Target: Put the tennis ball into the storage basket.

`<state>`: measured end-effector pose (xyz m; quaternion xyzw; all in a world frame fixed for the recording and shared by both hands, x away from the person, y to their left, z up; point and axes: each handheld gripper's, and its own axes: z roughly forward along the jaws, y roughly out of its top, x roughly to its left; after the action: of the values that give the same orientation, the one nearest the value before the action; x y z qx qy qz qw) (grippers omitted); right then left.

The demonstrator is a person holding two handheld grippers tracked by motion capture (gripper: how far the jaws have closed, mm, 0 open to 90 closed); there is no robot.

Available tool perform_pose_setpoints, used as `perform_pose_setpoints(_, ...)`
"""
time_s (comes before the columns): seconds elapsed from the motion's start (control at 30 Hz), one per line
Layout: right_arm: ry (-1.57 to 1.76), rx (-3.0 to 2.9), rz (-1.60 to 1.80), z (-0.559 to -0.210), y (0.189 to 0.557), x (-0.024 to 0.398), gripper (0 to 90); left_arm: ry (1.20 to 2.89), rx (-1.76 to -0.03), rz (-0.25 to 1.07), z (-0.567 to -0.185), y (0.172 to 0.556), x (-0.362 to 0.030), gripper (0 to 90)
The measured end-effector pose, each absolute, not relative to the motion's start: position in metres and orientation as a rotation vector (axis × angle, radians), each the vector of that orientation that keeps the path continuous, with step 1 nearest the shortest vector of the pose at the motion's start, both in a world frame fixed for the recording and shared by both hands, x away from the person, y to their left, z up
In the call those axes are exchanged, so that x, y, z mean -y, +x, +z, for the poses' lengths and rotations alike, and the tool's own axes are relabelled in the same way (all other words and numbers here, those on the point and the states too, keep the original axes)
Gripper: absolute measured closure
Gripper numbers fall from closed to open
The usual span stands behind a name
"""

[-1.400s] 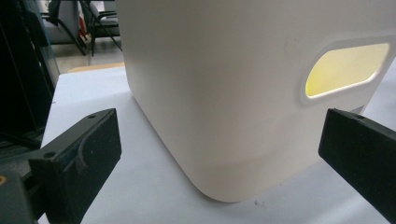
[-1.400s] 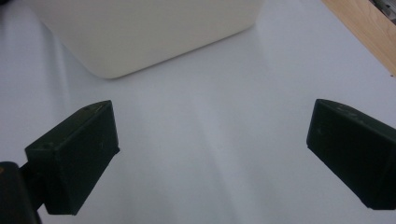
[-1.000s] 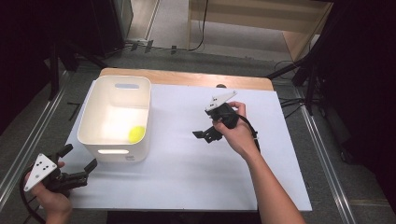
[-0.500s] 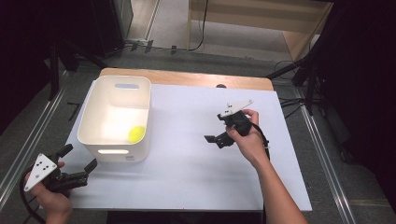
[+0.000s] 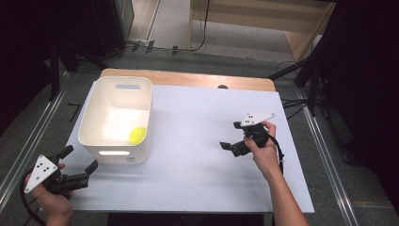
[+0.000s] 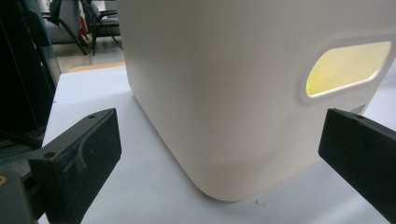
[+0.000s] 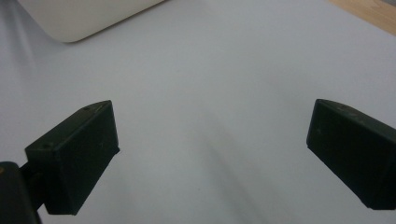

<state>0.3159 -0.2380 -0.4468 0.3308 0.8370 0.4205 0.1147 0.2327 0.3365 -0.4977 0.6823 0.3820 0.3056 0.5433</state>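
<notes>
From above, a yellow ball [image 5: 138,135] lies inside the white bin [image 5: 115,152] on the bench [image 5: 197,179]. The left gripper [image 5: 77,165], jaws released, faces a bin corner; its own view catches only a yellow glow through the handle slot [image 6: 348,68]. The right gripper [image 5: 229,137], jaws released, hovers well apart.

A white sheet [image 5: 188,141] covers the wooden table [image 5: 188,79]. Grey floor [image 5: 211,52] lies beyond, with black cables [image 5: 204,28] and a wooden cabinet [image 5: 254,19] behind.

One white plastic bin [image 5: 116,123] with cut-out handles sits on one white tabletop [image 5: 197,141], one small yellow ball [image 5: 138,135] lies inside, and two black two-jaw grippers are held, left [image 5: 77,165] and right [image 5: 229,136]
</notes>
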Motion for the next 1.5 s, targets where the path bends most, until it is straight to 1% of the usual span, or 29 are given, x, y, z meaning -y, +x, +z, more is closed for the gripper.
perform_pose_setpoints(0.37,1.049,-2.325,1.304,-0.461,0.291,0.28,0.8,1.619,-0.907,0.727,-0.498,0.233,-0.336,0.0)
perform_pose_setpoints(0.8,1.14,-2.202,1.361,-0.485,0.259,0.32,0.8,1.62,-0.911,0.732,-0.498,0.232,-0.336,0.0)
perform_pose_setpoints(1.27,1.234,-2.049,1.44,-0.51,0.224,0.355,0.8,1.631,-0.901,0.733,-0.498,0.233,-0.336,0.0)
perform_pose_setpoints(1.5,1.277,-1.95,1.439,-0.517,0.205,0.375,0.8,1.634,-0.915,0.74,-0.498,0.234,-0.335,0.0)
